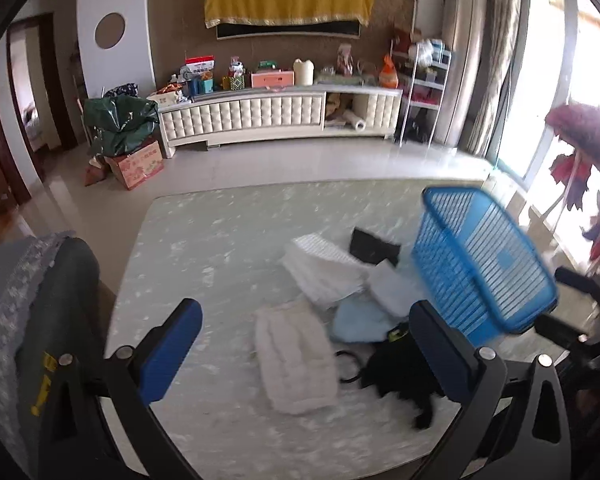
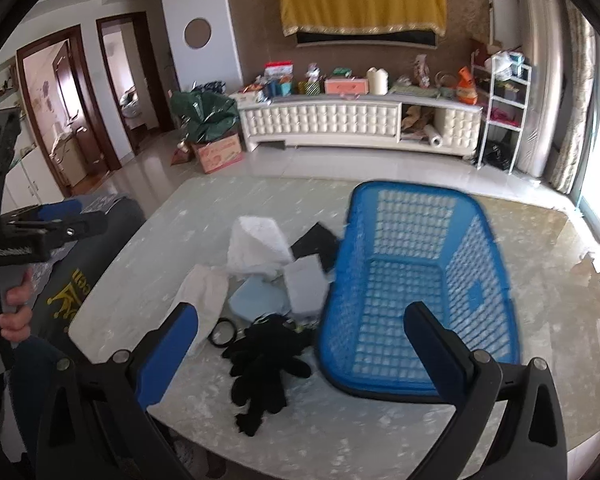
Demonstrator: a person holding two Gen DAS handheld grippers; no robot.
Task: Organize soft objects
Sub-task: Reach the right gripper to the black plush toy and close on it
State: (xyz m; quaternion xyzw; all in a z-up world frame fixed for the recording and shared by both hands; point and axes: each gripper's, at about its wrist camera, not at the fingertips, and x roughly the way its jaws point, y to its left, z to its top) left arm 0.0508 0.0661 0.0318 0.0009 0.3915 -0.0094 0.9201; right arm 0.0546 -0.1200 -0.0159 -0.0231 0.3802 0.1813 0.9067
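Black gloves (image 2: 262,364) lie nearest on the marble tabletop (image 2: 560,280), low and left of centre before the right claw (image 2: 300,354), beside white towels (image 2: 256,246) and pale cloths; the blue basket (image 2: 416,288) stands empty just right. Both claws, the left claw (image 1: 306,350) included, gape empty.

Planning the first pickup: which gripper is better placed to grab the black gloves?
Probably left. The black gloves lie right by the open left gripper; the open right gripper faces mostly the blue basket.
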